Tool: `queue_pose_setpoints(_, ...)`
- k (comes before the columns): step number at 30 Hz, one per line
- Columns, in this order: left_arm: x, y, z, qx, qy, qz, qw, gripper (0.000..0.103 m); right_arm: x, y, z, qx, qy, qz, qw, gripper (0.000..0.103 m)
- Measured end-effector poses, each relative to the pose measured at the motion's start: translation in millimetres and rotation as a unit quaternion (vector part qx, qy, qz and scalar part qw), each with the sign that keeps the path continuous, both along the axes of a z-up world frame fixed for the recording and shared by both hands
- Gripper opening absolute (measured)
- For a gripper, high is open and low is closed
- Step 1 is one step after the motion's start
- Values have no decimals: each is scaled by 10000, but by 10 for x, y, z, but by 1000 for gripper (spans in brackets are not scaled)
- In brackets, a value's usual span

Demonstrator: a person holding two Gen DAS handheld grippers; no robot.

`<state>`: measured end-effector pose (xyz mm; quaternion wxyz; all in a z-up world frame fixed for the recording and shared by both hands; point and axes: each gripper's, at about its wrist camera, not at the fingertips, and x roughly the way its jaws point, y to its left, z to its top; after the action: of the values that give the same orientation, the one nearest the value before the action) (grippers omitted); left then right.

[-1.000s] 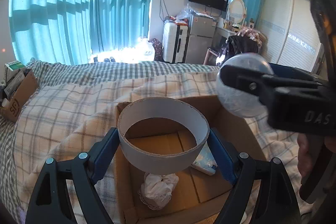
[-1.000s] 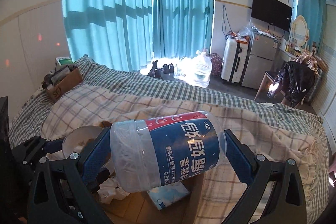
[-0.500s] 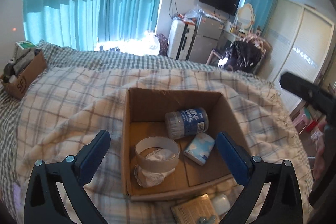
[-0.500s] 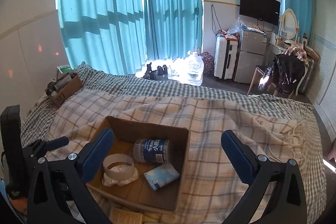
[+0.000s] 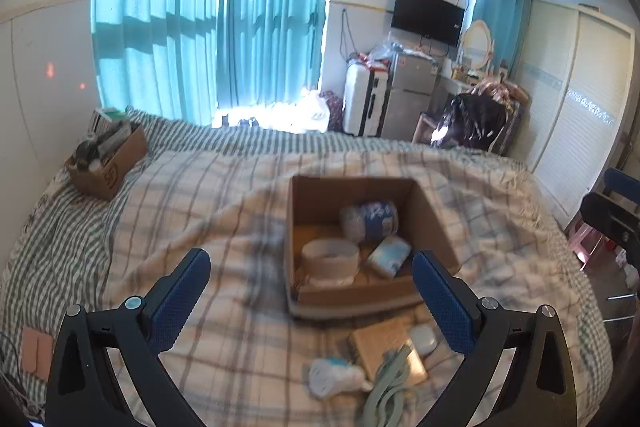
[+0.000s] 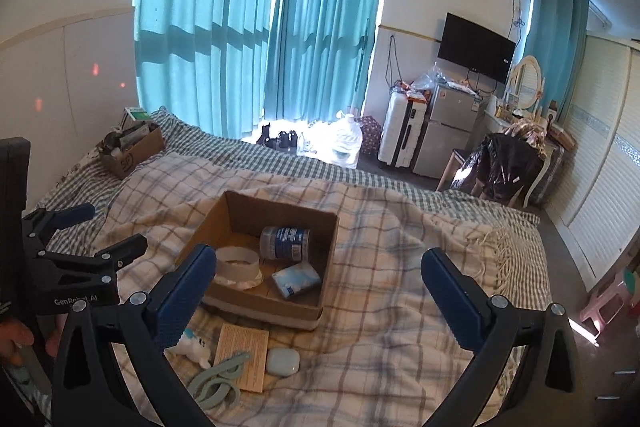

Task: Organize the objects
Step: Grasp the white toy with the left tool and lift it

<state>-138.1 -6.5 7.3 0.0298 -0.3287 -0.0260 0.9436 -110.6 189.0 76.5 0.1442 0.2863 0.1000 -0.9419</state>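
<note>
I see the cardboard box (image 6: 256, 259) on the checked blanket (image 6: 400, 291), at the centre of my right view. Inside it lie a white ring (image 6: 236, 266) at 9 o'clock, a blue-labelled jar (image 6: 285, 237) at 12 o'clock with writing too small to read, and a blue packet (image 6: 297, 279) at 5 o'clock. My right gripper (image 6: 318, 295) and left gripper (image 5: 310, 297) have fingers wide apart, holding nothing. On the left gripper's body I read "GenRobot.AI".

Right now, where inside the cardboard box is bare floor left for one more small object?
In the cardboard box, the back-left corner behind the tape ring and the front-right corner beyond the tissue pack are bare. The middle, around the jar, is crowded.
</note>
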Motion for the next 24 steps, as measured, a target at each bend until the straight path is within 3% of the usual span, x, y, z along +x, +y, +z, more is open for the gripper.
queue_pose_setpoints(5, 87, 9, -505, -236, -301, 109, 9992, 103, 49, -20, -693, -8, -546, -7, 9985, 103)
queue_pose_setpoints(9, 31, 143, -1017, -149, -823, -96, 9964, 103, -47, -28, -1394, 33, -1213, -60, 9926, 103)
queue_pose_setpoints(12, -58, 222, -1362, -256, -1228, -175, 9919, 103, -127, 18, -1700, -12, -1530, -77, 9882, 103)
queue_pose_setpoints(17, -128, 404, -1716, -399, -1690, -418, 9839, 102, -212, 119, -1837, -274, -1745, -126, 9842, 103)
queue_pose_setpoints(18, -122, 468, -1751, -527, -1715, -511, 9824, 97, -227, 127, -1858, -289, -1788, -138, 9834, 103)
queue_pose_setpoints(19, -116, 514, -1765, -566, -1736, -620, 9812, 80, -243, 128, -1866, -298, -1822, -138, 9827, 103)
queue_pose_setpoints(20, -116, 571, -1810, -557, -1811, -797, 9787, 70, -248, 127, -1878, -305, -1849, -128, 9822, 103)
queue_pose_setpoints(24, -89, 584, -1811, -547, -1811, -803, 9786, 65, -197, 123, -1872, -296, -1793, -157, 9832, 103)
